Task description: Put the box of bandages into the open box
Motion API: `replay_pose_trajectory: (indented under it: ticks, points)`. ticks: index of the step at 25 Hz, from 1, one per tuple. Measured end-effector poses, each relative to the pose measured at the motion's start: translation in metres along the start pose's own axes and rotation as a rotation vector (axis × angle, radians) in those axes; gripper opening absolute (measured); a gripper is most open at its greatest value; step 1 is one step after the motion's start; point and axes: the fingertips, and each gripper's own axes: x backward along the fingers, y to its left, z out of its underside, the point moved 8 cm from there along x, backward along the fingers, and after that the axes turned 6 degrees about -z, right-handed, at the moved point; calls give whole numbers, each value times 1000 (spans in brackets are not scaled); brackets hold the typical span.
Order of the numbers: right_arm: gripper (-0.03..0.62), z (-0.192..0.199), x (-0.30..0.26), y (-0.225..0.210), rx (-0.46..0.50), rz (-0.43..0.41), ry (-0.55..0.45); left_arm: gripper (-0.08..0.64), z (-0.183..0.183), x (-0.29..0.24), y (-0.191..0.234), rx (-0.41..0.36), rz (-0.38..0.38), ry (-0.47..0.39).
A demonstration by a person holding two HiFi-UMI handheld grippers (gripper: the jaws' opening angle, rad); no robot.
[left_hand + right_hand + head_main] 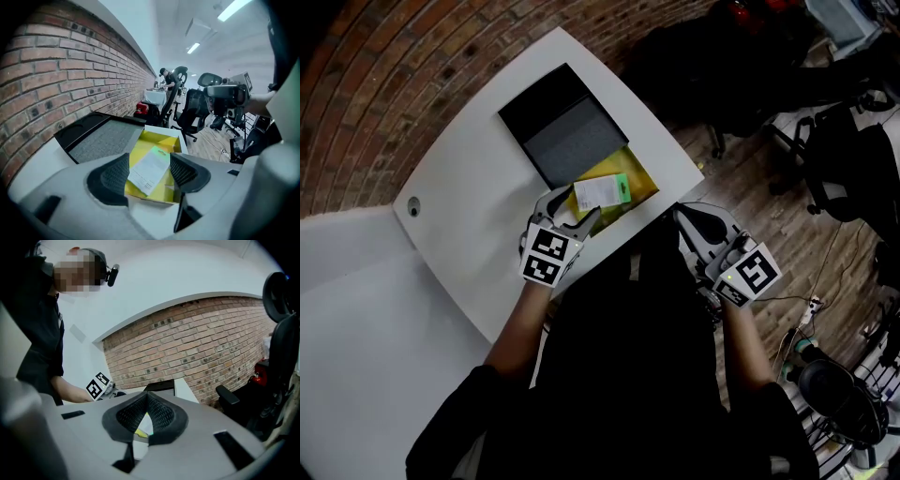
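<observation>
The box of bandages (602, 192), white with a green end, lies flat inside the open box (643, 177), whose inside is yellow. The black lid (567, 127) is folded back behind it. My left gripper (572, 209) hangs just above the near edge of the open box, open. In the left gripper view the box of bandages (149, 169) shows between the two pads of the left gripper (149, 159), which stand apart from it, over the yellow box (161, 140). My right gripper (686, 217) is off the table's right edge, shut, with nothing in it (147, 398).
The white table (469, 187) has a round cable hole (414, 208), and a second white surface (356, 319) adjoins it at the left. A brick wall (384, 56) runs behind. Black office chairs (853, 169) stand on the wooden floor to the right.
</observation>
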Motion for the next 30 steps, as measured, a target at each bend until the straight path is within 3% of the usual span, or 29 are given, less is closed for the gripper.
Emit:
replay_pose_trajectory:
  ticks: [5, 19, 26, 30]
  points:
    - [6, -8, -1, 1, 16, 5, -8, 257, -15, 18, 1, -22, 14, -99]
    - [6, -40, 8, 19, 117, 18, -41, 42, -77, 96, -2, -159, -5, -401]
    - [6, -57, 29, 42, 162, 39, -86, 15, -89, 117, -15, -158, 73, -480]
    - [6, -68, 41, 54, 197, 48, -114, 15, -96, 128, -21, -103, 121, -539]
